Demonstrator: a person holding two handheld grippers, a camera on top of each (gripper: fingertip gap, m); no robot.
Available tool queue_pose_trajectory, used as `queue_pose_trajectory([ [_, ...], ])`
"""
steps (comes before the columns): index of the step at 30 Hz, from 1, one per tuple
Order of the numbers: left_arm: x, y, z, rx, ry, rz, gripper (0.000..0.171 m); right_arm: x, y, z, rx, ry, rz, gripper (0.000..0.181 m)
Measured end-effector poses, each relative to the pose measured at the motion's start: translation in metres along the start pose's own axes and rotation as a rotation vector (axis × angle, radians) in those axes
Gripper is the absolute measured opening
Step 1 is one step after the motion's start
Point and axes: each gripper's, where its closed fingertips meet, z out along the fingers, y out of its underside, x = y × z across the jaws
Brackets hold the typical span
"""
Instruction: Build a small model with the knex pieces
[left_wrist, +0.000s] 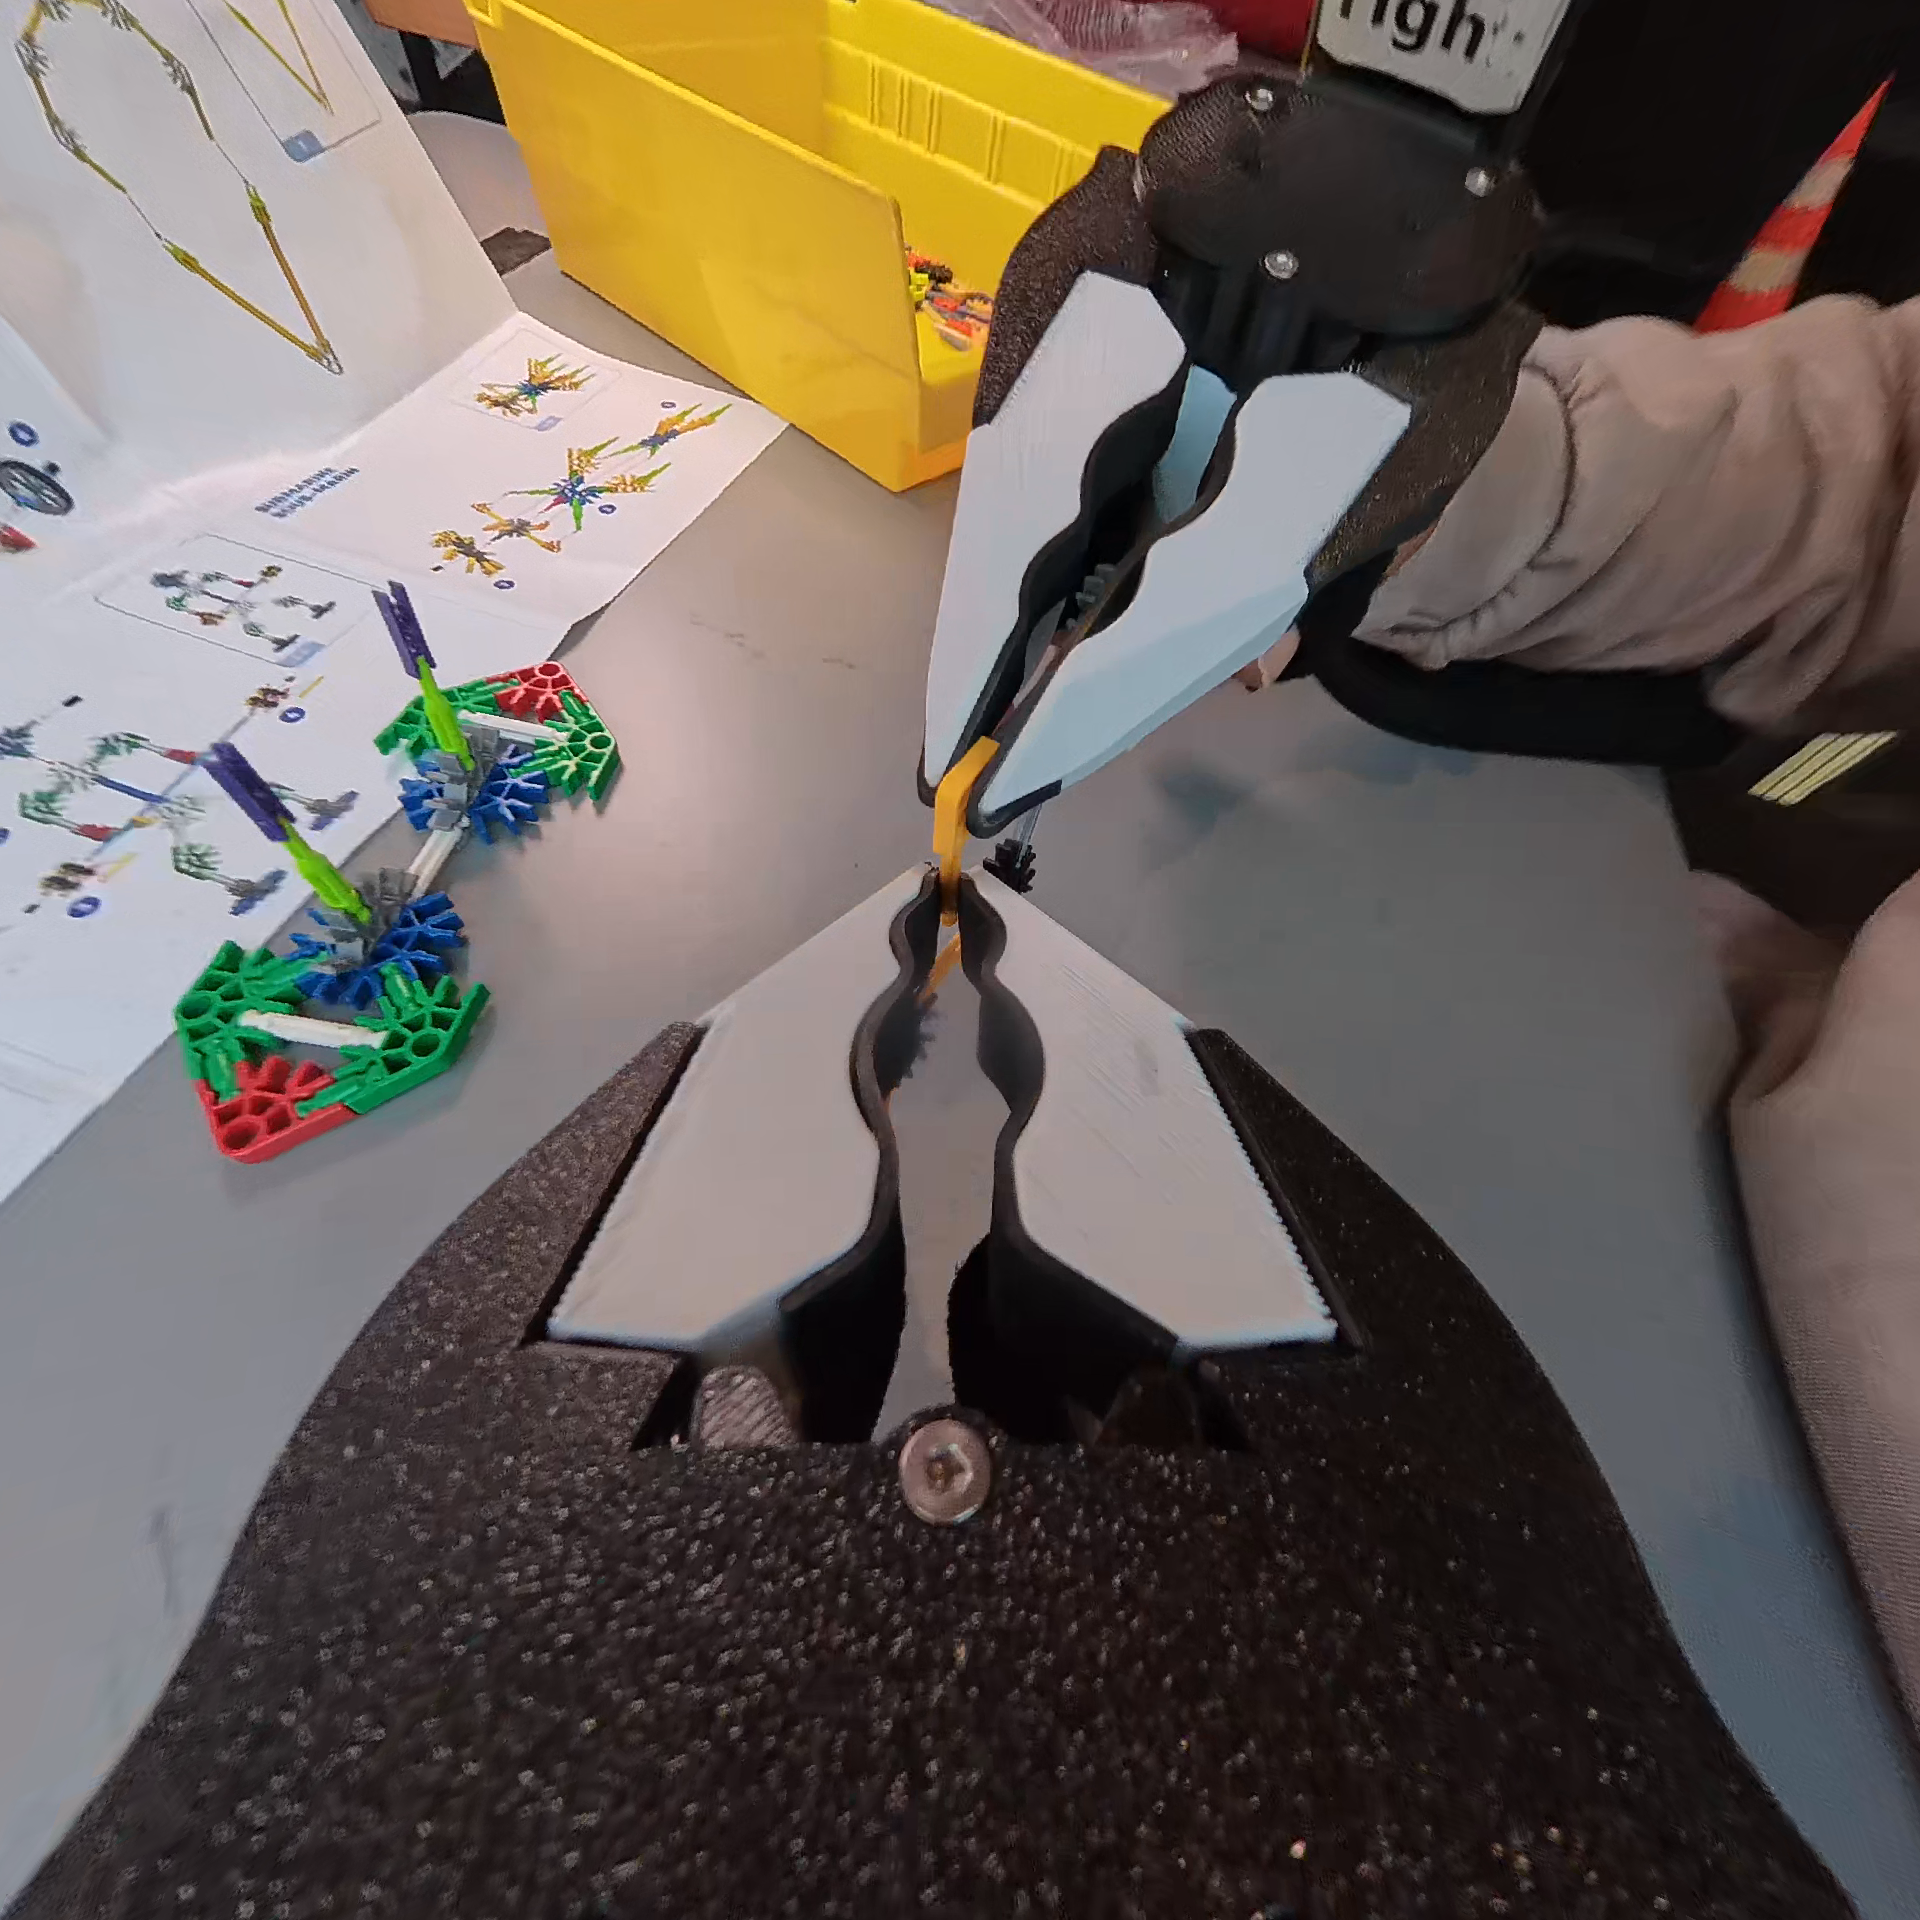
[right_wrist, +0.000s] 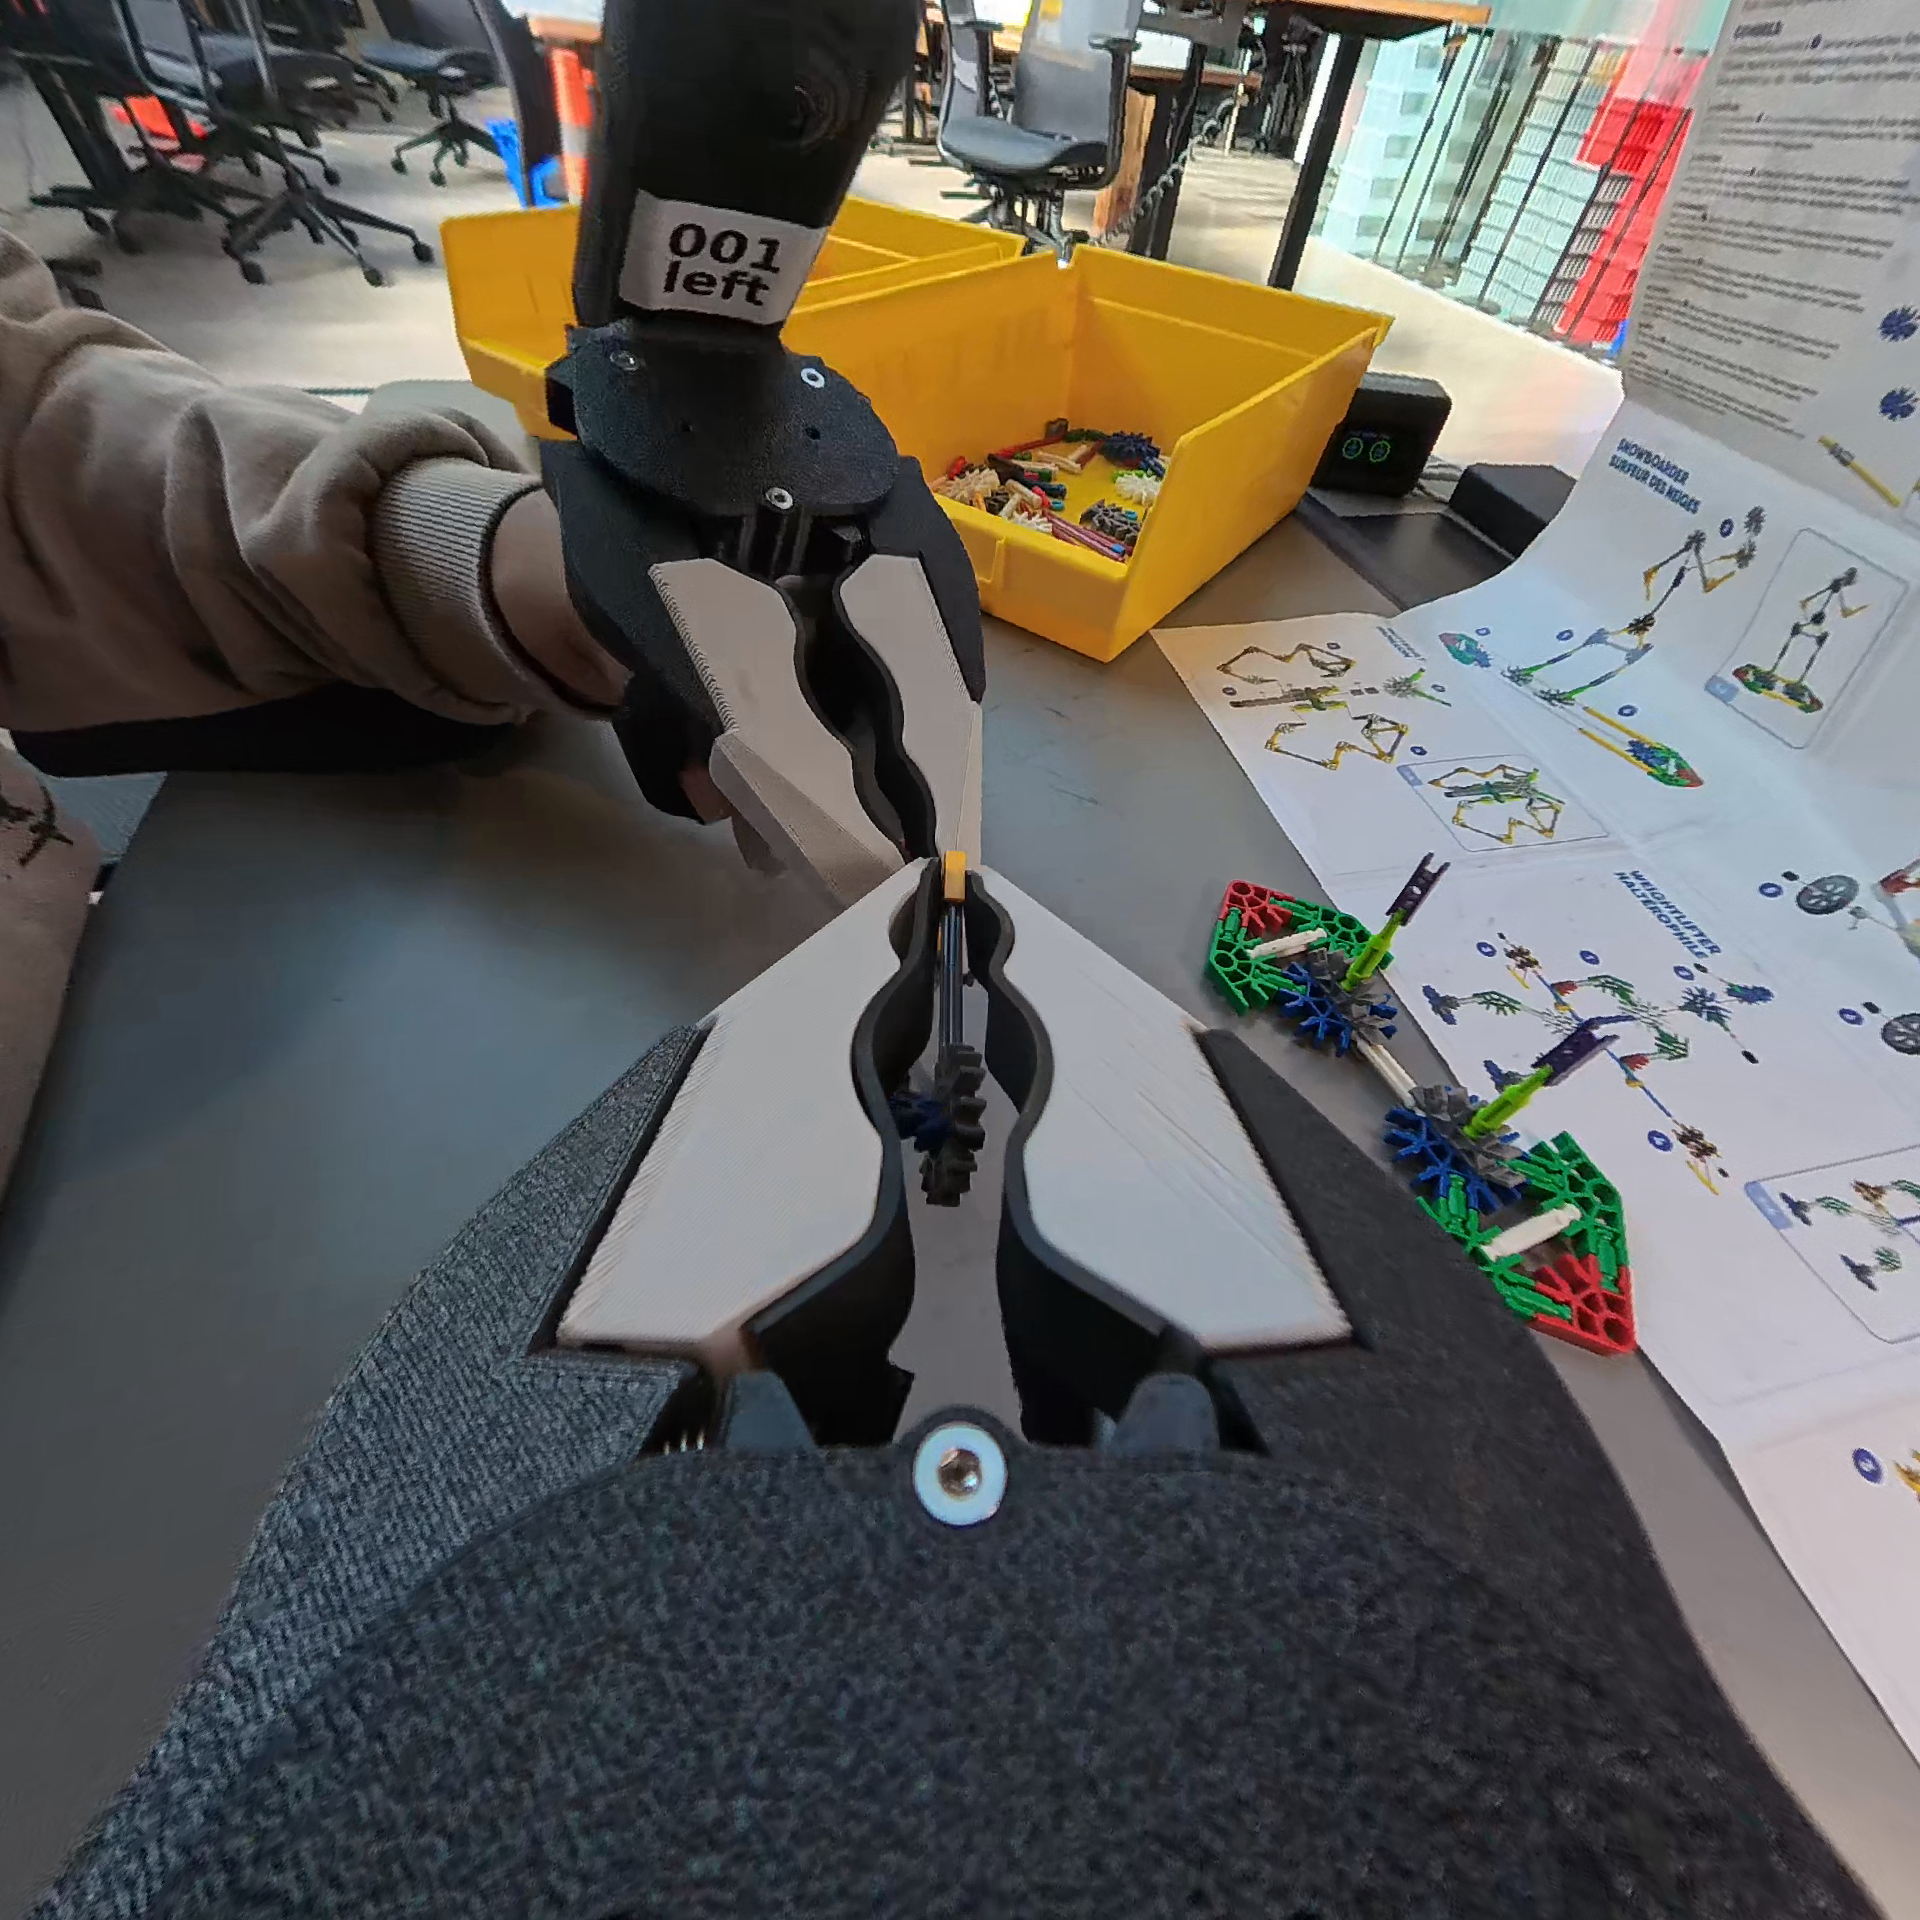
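My left gripper (left_wrist: 943, 883) and right gripper (left_wrist: 961, 795) meet tip to tip above the grey table (left_wrist: 1351, 987). Both are shut on one small construction-toy piece. A yellow clip (left_wrist: 954, 821) bridges the two pairs of fingertips. An orange rod (left_wrist: 940, 971) and a dark toothed connector (left_wrist: 914, 1034) sit in the left gripper's gap. In the right wrist view, the right gripper (right_wrist: 954, 878) holds the yellow clip (right_wrist: 954, 875), a black rod (right_wrist: 949, 987), a black toothed connector (right_wrist: 954, 1127) and a blue one (right_wrist: 912, 1117). The left gripper (right_wrist: 940, 847) comes in from above left.
A built model of green, red, blue and grey connectors with purple and lime rods (left_wrist: 405, 883) (right_wrist: 1423, 1091) lies beside a white instruction sheet (left_wrist: 208, 520) (right_wrist: 1558, 831). A yellow bin (left_wrist: 727, 208) (right_wrist: 1195, 343) holding several loose parts stands behind. Sleeved arms hold both grippers. Less than 4 cm separates the two grippers' tips.
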Motion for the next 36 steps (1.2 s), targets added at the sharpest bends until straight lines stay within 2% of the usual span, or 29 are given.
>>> queue_pose_trajectory([
  [10, 0.002, -0.012, -0.006, 0.15, 0.278, -0.55, 0.002, 0.005, -0.008, -0.001, -0.055, 0.27, -0.53, 0.003],
  [16, 0.009, -0.023, -0.012, 0.222, 0.416, -0.699, 0.0, 0.005, -0.013, -0.003, -0.064, 0.411, -0.847, 0.001],
  [18, 0.008, -0.024, -0.014, 0.223, 0.415, -0.687, 0.0, 0.007, -0.014, -0.004, -0.053, 0.426, -0.84, 0.002],
  [23, -0.011, -0.021, -0.024, 0.237, 0.348, -0.654, 0.0, 0.037, -0.013, -0.019, -0.029, 0.462, -0.621, 0.002],
  [25, -0.021, -0.017, -0.026, 0.233, 0.291, -0.61, 0.0, 0.043, 0.008, -0.015, -0.119, 0.397, -0.502, 0.002],
  [27, -0.026, -0.019, -0.029, 0.257, 0.271, -0.592, 0.0, 0.043, 0.029, -0.009, -0.203, 0.346, -0.492, 0.003],
  [29, -0.029, -0.019, -0.03, 0.26, 0.253, -0.573, 0.001, 0.037, 0.036, -0.004, -0.239, 0.327, -0.586, 0.003],
  [32, -0.03, -0.015, -0.028, 0.241, 0.225, -0.527, 0.001, 0.014, 0.056, 0.009, -0.322, 0.205, -0.652, 0.006],
  [34, -0.029, -0.011, -0.025, 0.21, 0.19, -0.45, 0.001, 0.0, 0.062, 0.014, -0.324, 0.125, -0.603, 0.022],
  [36, -0.028, -0.007, -0.022, 0.17, 0.14, -0.349, 0.001, -0.011, 0.051, 0.014, -0.253, 0.053, -0.446, 0.036],
])
